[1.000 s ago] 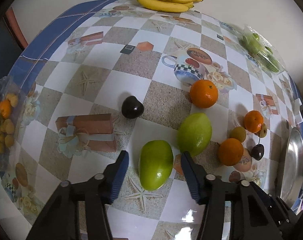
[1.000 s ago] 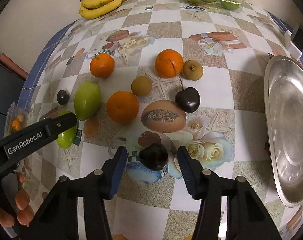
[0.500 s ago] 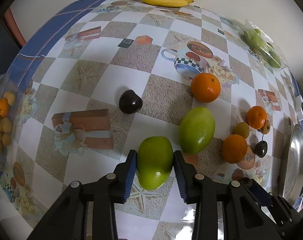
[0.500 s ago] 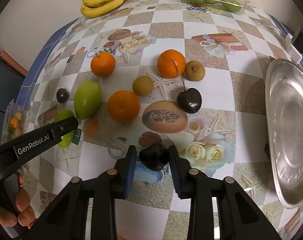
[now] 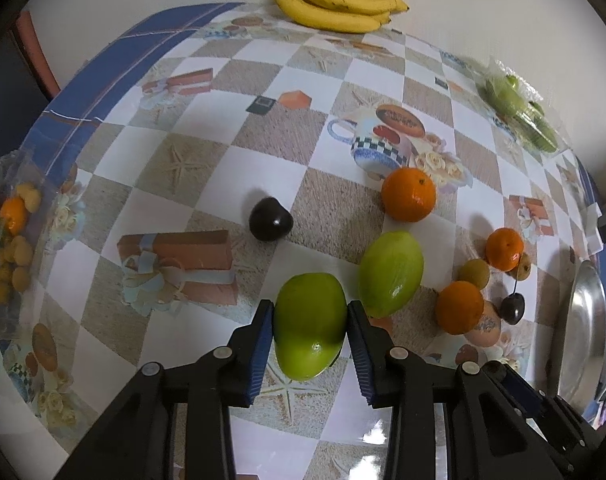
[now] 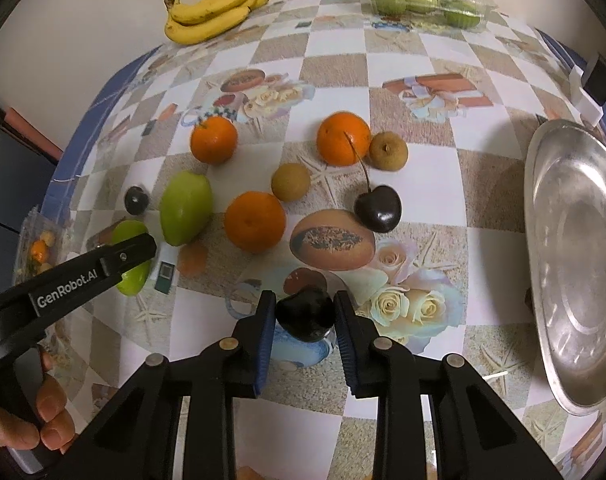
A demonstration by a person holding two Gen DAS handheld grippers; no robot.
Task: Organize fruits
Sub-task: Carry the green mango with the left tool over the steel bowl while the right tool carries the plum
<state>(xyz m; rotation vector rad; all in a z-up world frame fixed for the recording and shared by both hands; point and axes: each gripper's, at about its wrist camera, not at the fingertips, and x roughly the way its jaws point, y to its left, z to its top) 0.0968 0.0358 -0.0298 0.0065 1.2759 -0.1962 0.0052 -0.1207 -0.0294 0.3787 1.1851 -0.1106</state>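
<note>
At the far left edge of the checked, picture-printed tablecloth [image 5: 207, 168] lies a clear plastic packet of small orange and yellow fruits [image 5: 11, 240]; a short way right of it sits a loose dark, glossy cherry [image 5: 270, 219] with no stem showing; the left gripper [image 5: 307, 330] points steeply down with its blue-padded jaws clamped on the sides of a smooth green oval fruit [image 5: 309, 322], which rests on the cloth between them; those jaws have just been closing, and the fruit now fills the gap; just beside it to the right lies a second green oval fruit [image 5: 391, 274], tilted, near but not touching an orange mandarin [image 5: 409, 194] behind it; at the back wall lies a bunch of yellow bananas [image 5: 335, 2].

Further right, a second mandarin [image 6: 255, 222] sits next to a small round tan fruit [image 6: 291, 182]; a third mandarin [image 6: 343, 138] touches or nearly touches another tan fruit [image 6: 387, 150]; a dark cherry with a long stem [image 6: 377, 208] lies in front of them; the right gripper [image 6: 305, 316] is closed tight on a third dark cherry [image 6: 305, 314], pads pressing both sides; a clear plastic tray of green fruits [image 6: 427, 0] stands at the back; a round, shallow steel plate [image 6: 575, 264] holds nothing visible at the far right.
</note>
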